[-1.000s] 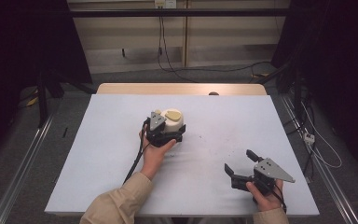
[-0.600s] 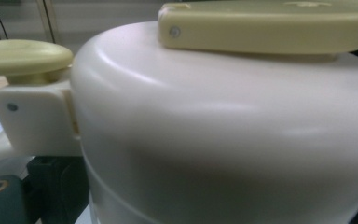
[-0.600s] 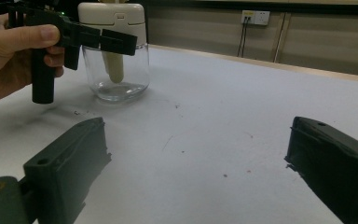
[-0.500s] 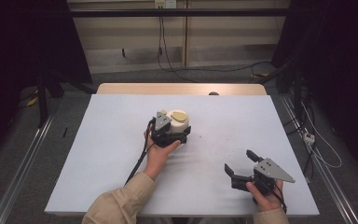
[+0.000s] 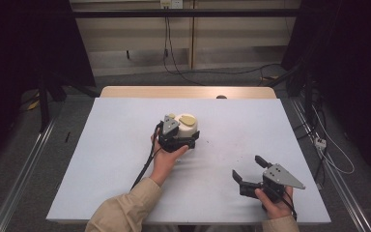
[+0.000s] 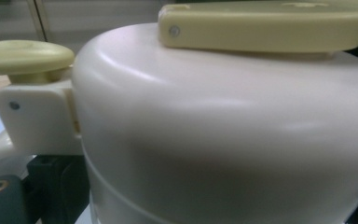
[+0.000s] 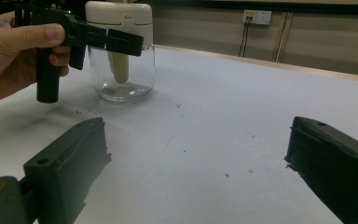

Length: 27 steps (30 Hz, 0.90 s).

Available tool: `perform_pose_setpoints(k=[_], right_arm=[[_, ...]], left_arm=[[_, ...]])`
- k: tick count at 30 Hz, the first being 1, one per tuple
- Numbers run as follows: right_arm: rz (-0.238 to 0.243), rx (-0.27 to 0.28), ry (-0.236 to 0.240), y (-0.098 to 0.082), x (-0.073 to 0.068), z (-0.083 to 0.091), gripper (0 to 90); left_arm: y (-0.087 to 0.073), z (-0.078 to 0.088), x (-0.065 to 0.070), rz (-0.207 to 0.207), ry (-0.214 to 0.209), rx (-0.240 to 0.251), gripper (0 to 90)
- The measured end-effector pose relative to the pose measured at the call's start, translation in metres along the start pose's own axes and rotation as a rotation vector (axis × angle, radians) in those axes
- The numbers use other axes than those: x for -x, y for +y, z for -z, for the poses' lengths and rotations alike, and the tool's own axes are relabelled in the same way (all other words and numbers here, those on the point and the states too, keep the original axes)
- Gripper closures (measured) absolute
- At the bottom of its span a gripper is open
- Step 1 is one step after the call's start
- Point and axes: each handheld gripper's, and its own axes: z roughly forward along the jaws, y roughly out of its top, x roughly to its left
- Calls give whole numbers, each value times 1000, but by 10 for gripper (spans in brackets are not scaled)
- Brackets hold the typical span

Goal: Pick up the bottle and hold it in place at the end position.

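A glass jar (image 5: 188, 126) with a cream lid and a pale yellow handle on top stands at the middle of the white table (image 5: 116, 145). My left gripper (image 5: 185, 140) reaches it from the near side, with its jaws closed against the jar just below the lid. The right gripper view shows the jar (image 7: 121, 70) upright on the table, one black jaw of the left gripper (image 7: 112, 41) crossing its neck. The cream lid (image 6: 223, 116) looms large in the left gripper view. My right gripper (image 5: 247, 167) rests near the table's front right, open with nothing between its jaws (image 7: 198, 140).
A wooden strip (image 5: 188, 92) runs along the table's far edge. Cables (image 5: 328, 150) lie on the floor to the right and hang behind the table. A metal rail (image 5: 24, 164) runs along the left side.
My left gripper and the jar have shifted slightly to the right. The right gripper has stayed where it was.
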Motion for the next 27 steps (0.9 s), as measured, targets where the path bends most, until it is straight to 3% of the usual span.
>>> perform_pose_setpoints(k=[7, 27], right_arm=[[-1, 1, 1, 0, 1, 0, 45], [-5, -3, 0, 0, 1, -2, 45]], left_arm=[[-2, -5, 5, 0, -20, -6, 55], [-3, -11, 5, -8, -15, 6, 55]])
